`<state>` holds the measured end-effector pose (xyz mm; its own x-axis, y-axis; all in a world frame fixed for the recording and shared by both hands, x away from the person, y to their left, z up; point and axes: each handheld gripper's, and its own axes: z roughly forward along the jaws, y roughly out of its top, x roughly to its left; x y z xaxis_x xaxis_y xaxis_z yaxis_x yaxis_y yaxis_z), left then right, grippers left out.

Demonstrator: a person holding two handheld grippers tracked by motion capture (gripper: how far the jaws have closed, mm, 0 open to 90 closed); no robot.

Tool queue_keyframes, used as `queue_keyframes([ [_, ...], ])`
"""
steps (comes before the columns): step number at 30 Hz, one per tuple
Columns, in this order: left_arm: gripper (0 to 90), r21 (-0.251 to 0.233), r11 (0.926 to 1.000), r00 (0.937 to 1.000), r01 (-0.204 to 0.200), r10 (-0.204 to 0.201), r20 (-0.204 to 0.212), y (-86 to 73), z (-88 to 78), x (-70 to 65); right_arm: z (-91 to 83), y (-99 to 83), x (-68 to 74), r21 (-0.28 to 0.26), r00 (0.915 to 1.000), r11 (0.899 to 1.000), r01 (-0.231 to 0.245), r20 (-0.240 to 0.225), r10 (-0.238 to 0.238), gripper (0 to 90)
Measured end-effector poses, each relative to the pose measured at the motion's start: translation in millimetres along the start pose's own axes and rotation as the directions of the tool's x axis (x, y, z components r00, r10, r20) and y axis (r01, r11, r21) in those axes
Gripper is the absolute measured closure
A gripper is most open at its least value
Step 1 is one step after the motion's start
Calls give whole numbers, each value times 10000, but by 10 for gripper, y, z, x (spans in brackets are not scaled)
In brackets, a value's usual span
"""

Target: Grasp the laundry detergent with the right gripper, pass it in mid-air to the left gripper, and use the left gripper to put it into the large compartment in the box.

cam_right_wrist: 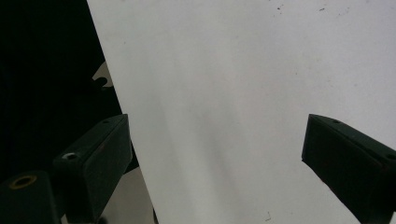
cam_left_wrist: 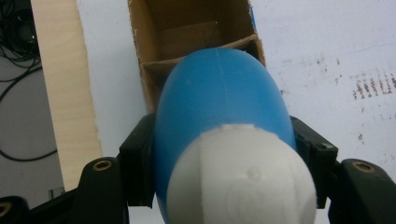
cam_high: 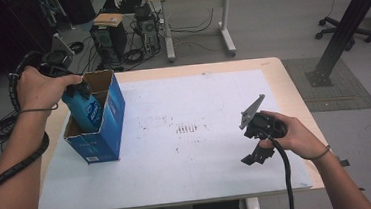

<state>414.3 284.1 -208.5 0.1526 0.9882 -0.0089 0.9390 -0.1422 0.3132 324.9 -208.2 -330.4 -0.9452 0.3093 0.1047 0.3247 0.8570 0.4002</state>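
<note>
Left gripper: your jaws are clamped on the blue bottle, one black pad on each flank just below its white cap.
Left hand: you hold the gripper above the open top of the blue carton; in the high view the bottle's lower part sits inside the opening.
Blue bottle: in the left gripper view you look along it, cap nearest the camera and rounded body pointing into the carton's brown cardboard interior. A faint round embossed mark shows on the cap; you cannot read it.
Bottle label: the high view shows a pale round logo on the blue side, too small to read.
Blue carton: it stands upright near the left edge of the white sheet, flaps open. A small white label sits low on its near face; the writing is illegible.
Right gripper: your jaws are spread wide with nothing between them, hanging over bare white sheet.
Right hand: you rest it low at the right of the table, well apart from the carton.
Sheet marks: dark smudges and a short row of strokes lie near the middle; they form no legible words.
</note>
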Motion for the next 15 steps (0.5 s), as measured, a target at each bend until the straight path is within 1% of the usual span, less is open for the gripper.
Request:
queue_keyframes([
  [4,378,50,10000,10000,1,-1,29,-11,28,2,9,11,2,-11,10000,10000,22,-1,-22,83],
  [5,378,76,9999,10000,69,-70,64,-33,83,13,9,11,2,-11,10000,10000,22,-1,-22,83],
  [7,378,76,9999,10000,69,-70,64,-33,83,13,17,16,0,34,10000,10000,4,-6,-4,83],
  [9,378,122,9999,10000,80,-80,17,-48,125,23,17,20,1,27,10000,10000,19,-5,-19,84],
  [10,377,124,9999,9999,106,-106,3,-66,173,31,15,21,2,-2,10000,10000,12,-5,-12,83],
  [13,378,124,9999,9999,106,-106,3,-66,173,31,21,22,2,7,10000,10000,-21,-4,21,83],
  [15,377,144,9998,9999,107,-108,23,-77,227,22,27,22,3,37,10000,10000,-20,-27,21,82],
])
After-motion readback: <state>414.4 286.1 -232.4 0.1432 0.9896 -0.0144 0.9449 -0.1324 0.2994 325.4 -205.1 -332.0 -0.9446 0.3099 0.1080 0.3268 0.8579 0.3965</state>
